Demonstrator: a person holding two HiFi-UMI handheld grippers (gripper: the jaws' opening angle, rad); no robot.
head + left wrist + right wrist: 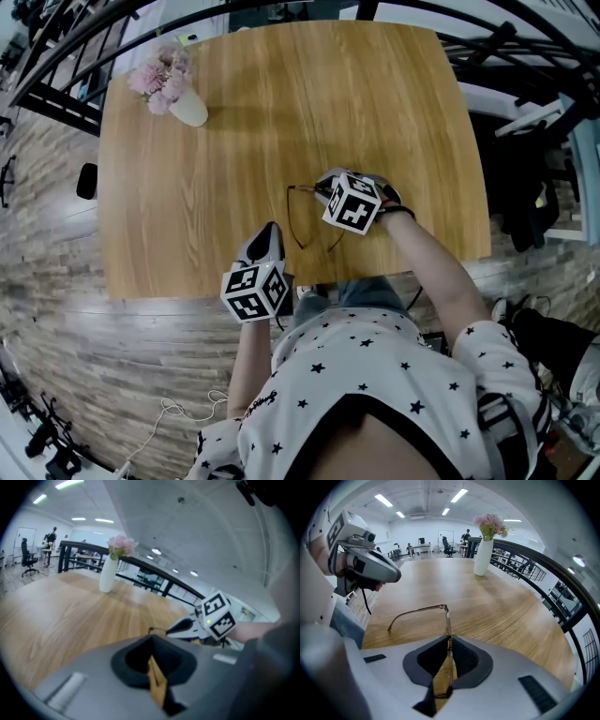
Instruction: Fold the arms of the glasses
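Right hand-held gripper (449, 641) clamps glasses (448, 620), unseen overhead.

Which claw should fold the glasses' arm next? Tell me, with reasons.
Left. The right claw is clamped on the glasses, steadying them; the left claw is shut, empty and near the open arm, likely free to push it in.

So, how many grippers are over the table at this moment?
2. The left gripper is near the table's front edge, shut and empty. The right gripper is further in, shut on the frame of the glasses. None seems hidden.
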